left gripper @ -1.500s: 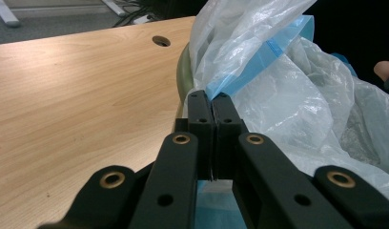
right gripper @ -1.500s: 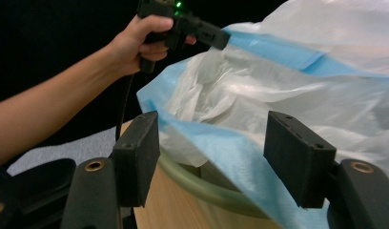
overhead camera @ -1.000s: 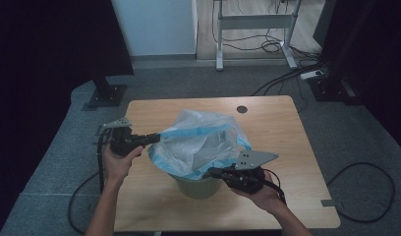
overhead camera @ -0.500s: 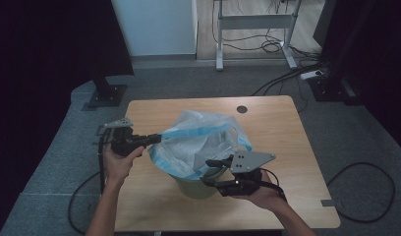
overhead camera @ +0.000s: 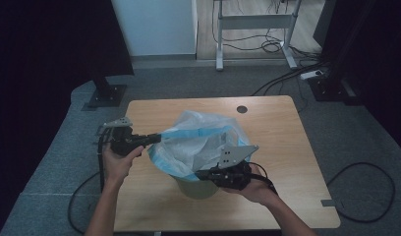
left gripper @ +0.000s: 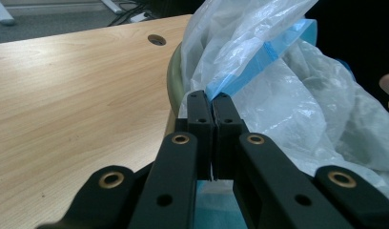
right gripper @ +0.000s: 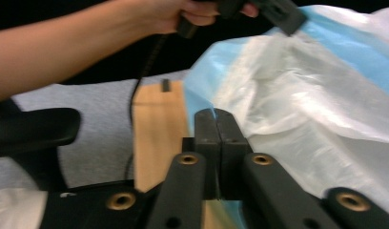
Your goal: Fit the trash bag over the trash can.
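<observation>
Lower centre of high view: right tool (overhead camera: 201,174) at near rim of bin (overhead camera: 198,187), jaws just snapped closed. In right gripper view jaws pressed together against white-and-blue bag film; cannot tell for sure whether film is pinched, though blue hem runs straight to the tips in high view. Right hand (overhead camera: 252,184) behind it, lower right of centre.
Bin: pale green, on bench (overhead camera: 287,137), mostly covered by bag (overhead camera: 198,142). Bag sits in and over bin, film billowed up above rim, blue hem (overhead camera: 188,133) stretched across top. Bin contents hidden by film.
Left of centre: left tool (overhead camera: 157,138) clamped shut on blue hem, pulled out toward left edge of bench. Left gripper view confirms: jaws together, hem (left gripper: 259,62) nipped at tips. Left hand (overhead camera: 119,160) off bench edge.
</observation>
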